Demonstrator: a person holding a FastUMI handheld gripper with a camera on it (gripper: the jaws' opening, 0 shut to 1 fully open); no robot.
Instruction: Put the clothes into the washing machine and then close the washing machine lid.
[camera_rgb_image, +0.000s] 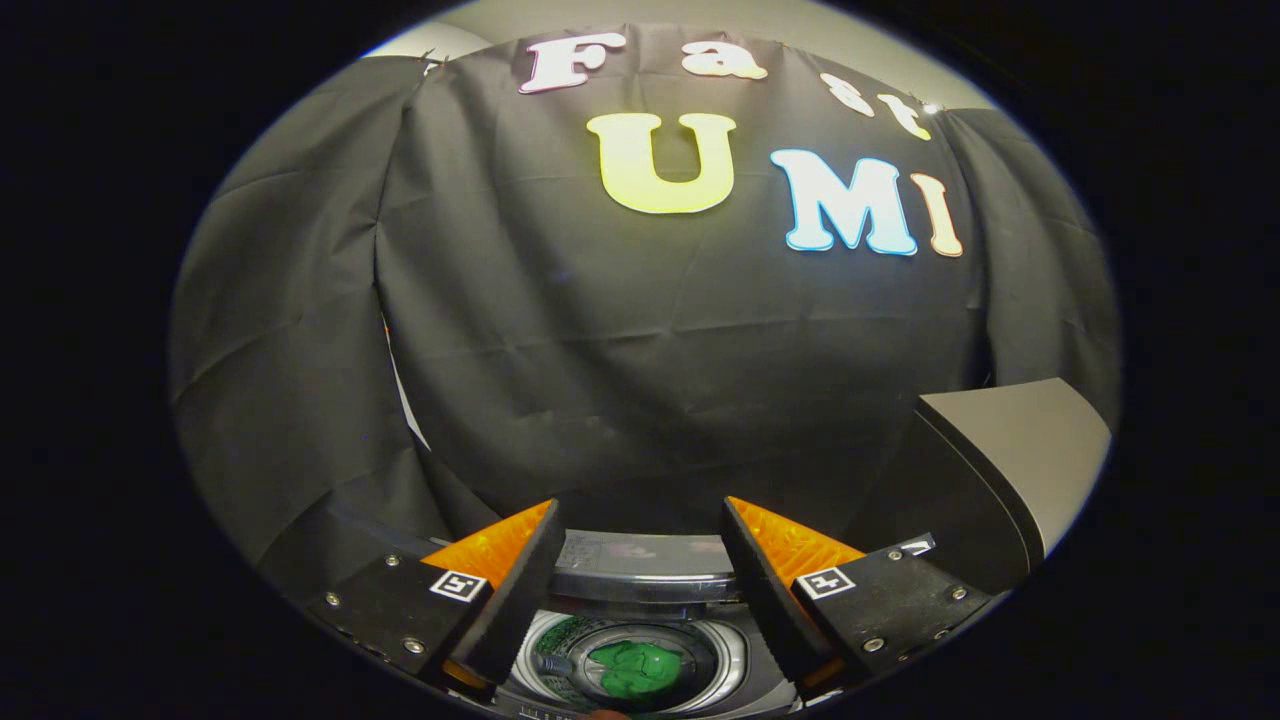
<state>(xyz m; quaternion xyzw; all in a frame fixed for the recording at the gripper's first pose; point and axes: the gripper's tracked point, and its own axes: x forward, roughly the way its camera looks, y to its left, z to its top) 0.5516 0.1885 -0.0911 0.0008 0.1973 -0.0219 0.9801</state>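
Gripper (640, 560) fingers apart, empty, bottom centre. Green clothes (636, 668) lie crumpled in washing machine (735, 650) drum below: soft, light. Raised lid (1030, 450), right: stiff; push top edge.

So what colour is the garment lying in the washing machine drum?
Green; the garment shows in the gripper view, below the open gripper.
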